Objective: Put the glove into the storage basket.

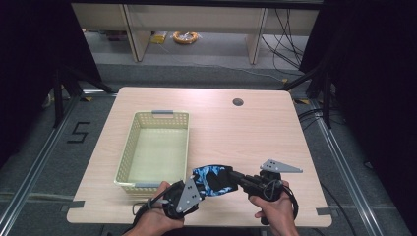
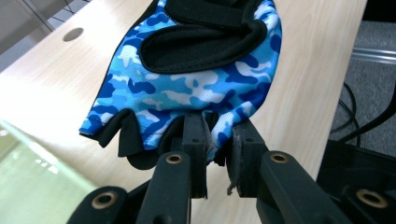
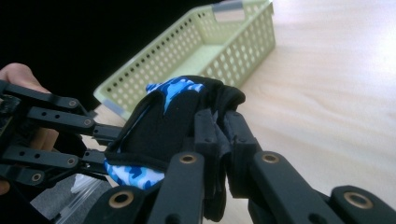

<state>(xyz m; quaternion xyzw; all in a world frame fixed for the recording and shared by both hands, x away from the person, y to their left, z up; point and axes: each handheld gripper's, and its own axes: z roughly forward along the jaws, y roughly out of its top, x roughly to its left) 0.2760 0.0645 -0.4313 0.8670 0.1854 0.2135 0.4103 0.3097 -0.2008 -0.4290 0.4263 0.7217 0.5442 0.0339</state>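
Both grippers are grasping one glove (image 1: 212, 179) between them, holding it above the bench (image 1: 246, 132) near its front edge, just right of the basket (image 1: 129, 147). I am pinching the blue camouflage end at its finger stubs with my left gripper (image 2: 215, 142), fingers (image 2: 194, 140) clenched on the fabric. I am clamping the black cuff end with my right gripper (image 3: 219, 135), fingers (image 3: 236, 128) squeezing the folded cloth.
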